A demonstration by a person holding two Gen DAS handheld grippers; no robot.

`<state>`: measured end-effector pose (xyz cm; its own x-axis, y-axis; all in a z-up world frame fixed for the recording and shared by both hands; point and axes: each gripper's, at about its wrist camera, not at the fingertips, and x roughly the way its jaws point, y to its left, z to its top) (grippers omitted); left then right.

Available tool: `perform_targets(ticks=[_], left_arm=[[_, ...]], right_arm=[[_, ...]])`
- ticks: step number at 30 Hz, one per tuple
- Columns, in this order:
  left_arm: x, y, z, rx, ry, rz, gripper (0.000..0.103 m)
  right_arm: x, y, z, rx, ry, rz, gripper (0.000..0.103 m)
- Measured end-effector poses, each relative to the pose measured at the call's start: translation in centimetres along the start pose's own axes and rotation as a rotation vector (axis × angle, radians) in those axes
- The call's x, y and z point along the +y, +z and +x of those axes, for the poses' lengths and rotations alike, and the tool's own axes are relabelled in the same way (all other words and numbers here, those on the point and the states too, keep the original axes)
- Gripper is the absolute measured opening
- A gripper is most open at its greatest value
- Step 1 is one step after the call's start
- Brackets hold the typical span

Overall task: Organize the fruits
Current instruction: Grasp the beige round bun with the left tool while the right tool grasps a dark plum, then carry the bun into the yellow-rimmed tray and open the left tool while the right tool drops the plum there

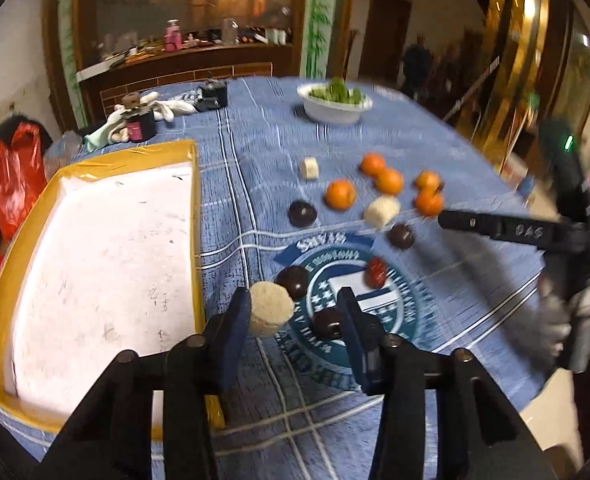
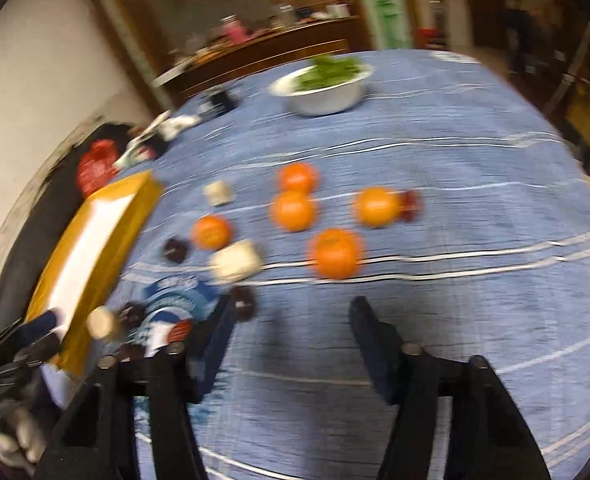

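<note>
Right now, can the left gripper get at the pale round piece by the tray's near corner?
Probably yes. The left gripper is open, and the pale round piece sits just inside its left finger, beside the tray. A dark fruit lies close by the right finger and may crowd it.

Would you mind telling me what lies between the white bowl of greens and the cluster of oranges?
Nothing: in both wrist views only bare blue tablecloth separates the white bowl of greens from the nearest orange.
</note>
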<state>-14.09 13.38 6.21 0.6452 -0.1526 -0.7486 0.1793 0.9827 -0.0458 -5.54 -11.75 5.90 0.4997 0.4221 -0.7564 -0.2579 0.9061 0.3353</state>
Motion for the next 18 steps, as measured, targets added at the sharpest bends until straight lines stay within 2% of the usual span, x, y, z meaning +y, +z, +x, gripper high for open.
perform_targets(ticks=[3,6,8,10,15,18], left_arm=[[0.2,0.2,1.6,0.034,0.032,0.032,0.041],[0.7,0.4,3.1,0.073,0.057,0.043,0.038],[0.9,0.5,4.2,0.095,0.049,0.05,0.038],[0.8,0.6,4.6,0.096,0.042,0.058,0.038],[-0.6,0.5,5.4,0.106,0.119,0.141,0.037],[-0.4,0.6,5.2,0.097,0.113,0.12,0.036]], right_arm=[[2.3,-0.6,1.5,0.018,0.036,-0.065,0.045],[3.7,-1.1,3.1,0.023,0.048,-0.103,0.044],[4.0,-0.9,4.0,0.034,0.045,-0.12,0.044],[3.9,-0.6,4.8,0.035,0.031,-0.123,0.045],[3.0,-0.6,5.2,0.035,0.028,-0.106,0.044],[2.7,-0.5,5.5,0.043,0.024,-0.096,0.043]])
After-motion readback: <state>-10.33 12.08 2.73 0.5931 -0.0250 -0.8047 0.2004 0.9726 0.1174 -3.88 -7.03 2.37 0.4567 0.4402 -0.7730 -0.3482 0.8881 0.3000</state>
